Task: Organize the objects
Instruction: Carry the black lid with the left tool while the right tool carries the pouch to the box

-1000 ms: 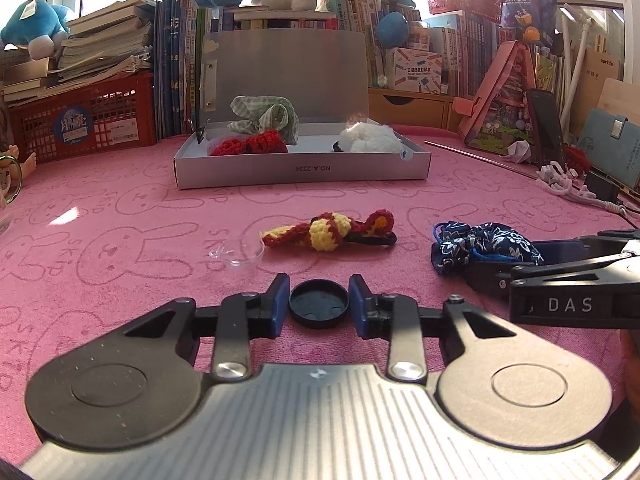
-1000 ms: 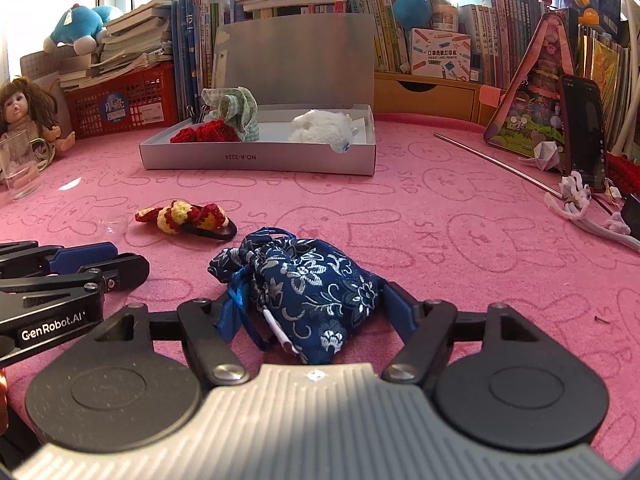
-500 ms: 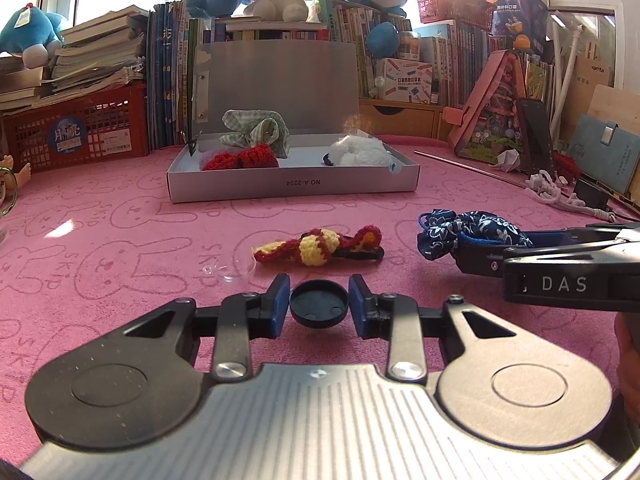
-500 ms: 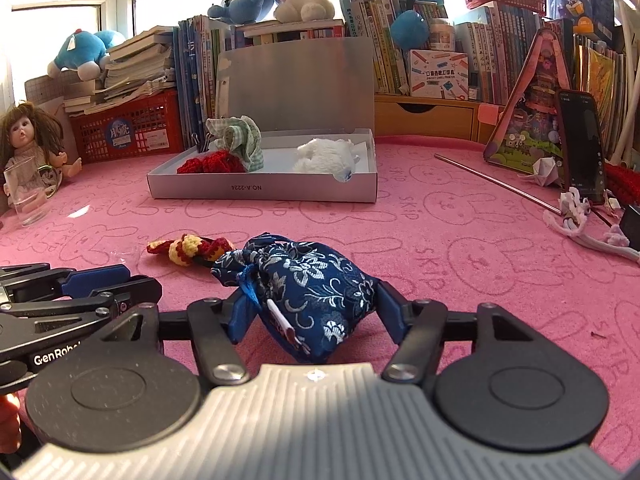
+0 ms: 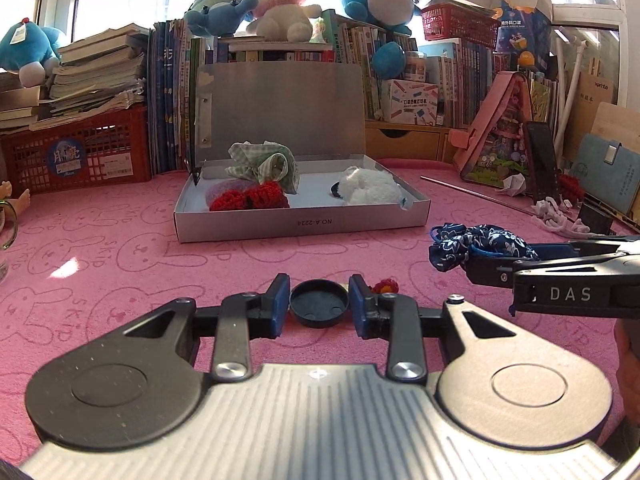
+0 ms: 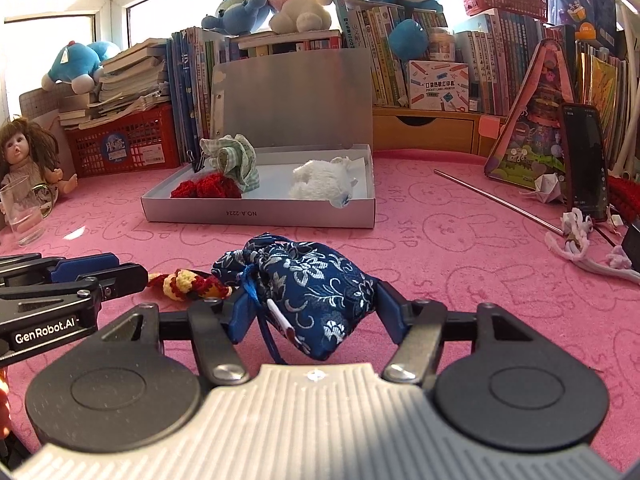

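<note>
While left jaws clench black cap (image 5: 319, 302), right jaws squeeze blue pouch (image 6: 316, 294) between them

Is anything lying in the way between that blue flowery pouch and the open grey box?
Nothing visible does: between the pouch in the right claw and the box lies only bare pink mat.
</note>
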